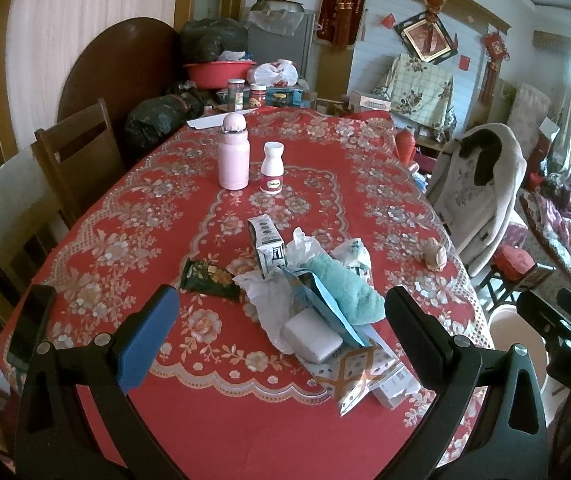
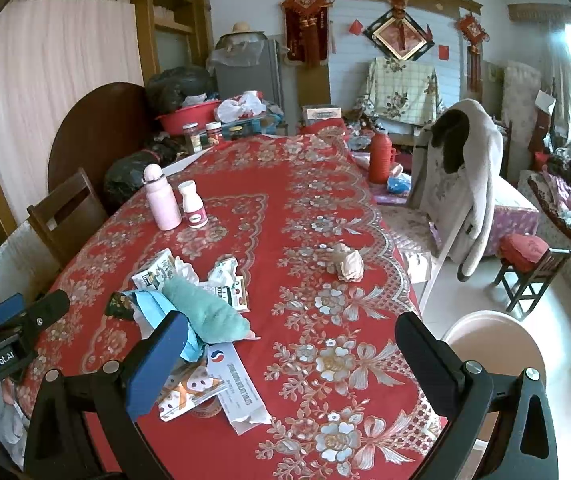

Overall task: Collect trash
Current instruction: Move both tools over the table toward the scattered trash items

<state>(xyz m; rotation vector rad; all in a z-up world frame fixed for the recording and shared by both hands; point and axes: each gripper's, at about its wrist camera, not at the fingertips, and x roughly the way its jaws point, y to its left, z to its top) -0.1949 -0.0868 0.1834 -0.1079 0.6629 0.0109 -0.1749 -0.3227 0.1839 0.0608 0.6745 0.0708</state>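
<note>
A heap of trash lies on the red floral tablecloth [image 1: 213, 408]: a dark green wrapper [image 1: 209, 280], a small carton [image 1: 267, 244], crumpled white tissue [image 1: 261, 304], a white block [image 1: 313, 338], a patterned packet [image 1: 365, 376] and a teal cloth [image 1: 341, 288]. My left gripper [image 1: 281, 294] hangs open just before the heap, holding nothing. In the right wrist view the teal cloth [image 2: 205, 312] and a torn white paper packet [image 2: 237, 392] lie beside the blue left finger. My right gripper [image 2: 291, 320] is open over bare tablecloth. A crumpled beige ball [image 2: 349, 264] lies apart, near the table's right edge.
A pink flask [image 1: 233, 156] and a white bottle [image 1: 272, 168] stand mid-table. A pale round bin [image 2: 493, 344] stands on the floor off the table's right edge. Around the table are a wooden chair [image 1: 77, 152] and a coat-draped chair [image 2: 461, 184], with a red thermos [image 2: 379, 156] beyond.
</note>
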